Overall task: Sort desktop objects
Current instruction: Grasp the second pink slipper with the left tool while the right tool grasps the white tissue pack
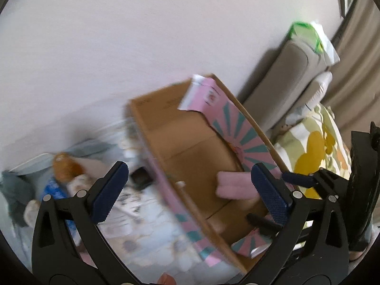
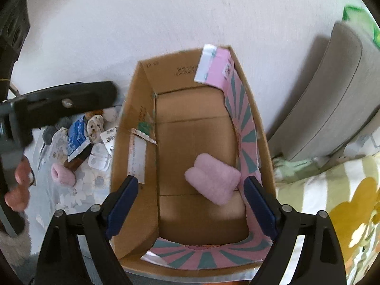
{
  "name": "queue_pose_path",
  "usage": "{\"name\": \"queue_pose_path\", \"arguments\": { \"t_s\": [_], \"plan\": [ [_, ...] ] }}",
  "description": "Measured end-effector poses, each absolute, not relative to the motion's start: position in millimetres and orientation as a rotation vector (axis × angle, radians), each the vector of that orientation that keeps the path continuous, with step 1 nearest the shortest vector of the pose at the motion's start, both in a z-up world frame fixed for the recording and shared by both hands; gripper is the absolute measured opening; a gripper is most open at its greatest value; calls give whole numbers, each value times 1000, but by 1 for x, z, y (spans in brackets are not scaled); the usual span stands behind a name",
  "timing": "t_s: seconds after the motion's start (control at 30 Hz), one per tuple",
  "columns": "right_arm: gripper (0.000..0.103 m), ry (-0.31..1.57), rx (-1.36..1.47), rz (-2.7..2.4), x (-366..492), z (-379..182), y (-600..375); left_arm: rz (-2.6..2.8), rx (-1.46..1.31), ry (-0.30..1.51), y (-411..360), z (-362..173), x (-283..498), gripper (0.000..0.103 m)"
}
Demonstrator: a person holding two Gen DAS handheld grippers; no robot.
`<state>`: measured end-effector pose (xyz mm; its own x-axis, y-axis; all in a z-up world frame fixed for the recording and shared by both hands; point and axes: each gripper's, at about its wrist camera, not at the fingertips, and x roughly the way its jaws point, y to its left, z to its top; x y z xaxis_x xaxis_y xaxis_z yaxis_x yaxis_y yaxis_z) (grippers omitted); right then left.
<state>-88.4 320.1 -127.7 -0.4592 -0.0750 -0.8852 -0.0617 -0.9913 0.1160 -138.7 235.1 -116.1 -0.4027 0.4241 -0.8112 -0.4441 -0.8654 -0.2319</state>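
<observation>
An open cardboard box [image 2: 137, 118] with pink and teal striped lining stands on the flowered cloth. A fluffy pink folded item [image 2: 211, 180] lies on its floor near the right wall. My right gripper [image 2: 191, 182] hangs open above the box, its pads clear of the pink item. In the left wrist view my left gripper [image 1: 190, 168] is wide open over the box's [image 1: 154, 109] near-left wall, with nothing between its pads; the pink item [image 1: 234, 185] shows by the right pad. A pile left of the box holds a second pink fluffy piece [image 2: 63, 174], a blue packet [image 2: 77, 135] and spotted socks [image 2: 95, 124].
A hand [image 2: 21, 178] holds the black body of the left tool [image 2: 59, 104] over the pile. A white earbud case [image 2: 99, 160] lies by the box. A grey cushion [image 2: 332, 95] and yellow flowered bedding [image 2: 344, 201] lie right of the box. A white wall stands behind.
</observation>
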Motion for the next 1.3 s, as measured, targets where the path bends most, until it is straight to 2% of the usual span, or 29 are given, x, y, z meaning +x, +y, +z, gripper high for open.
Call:
{"name": "queue_pose_path", "arguments": {
  "t_s": [0.4, 0.7, 0.8, 1.03, 1.3],
  "plan": [
    [89, -154, 1367, -2791, -80, -58, 275, 2600, -1120, -30, 92, -38, -98, 103],
    [89, -114, 1245, -2693, -91, -48, 209, 2758, -1110, 55, 14, -35, -58, 103],
    [89, -144, 1245, -2664, -93, -60, 189, 2756, -1145, 28, -2, -54, -48, 103],
    [89, -503, 1326, -2630, -100, -118, 160, 2698, -1254, -36, -7, -142, -16, 103],
    [89, -642, 1430, -2740, -139, -199, 155, 2626, -1375, -178, -2, -242, -29, 101]
  ]
}}
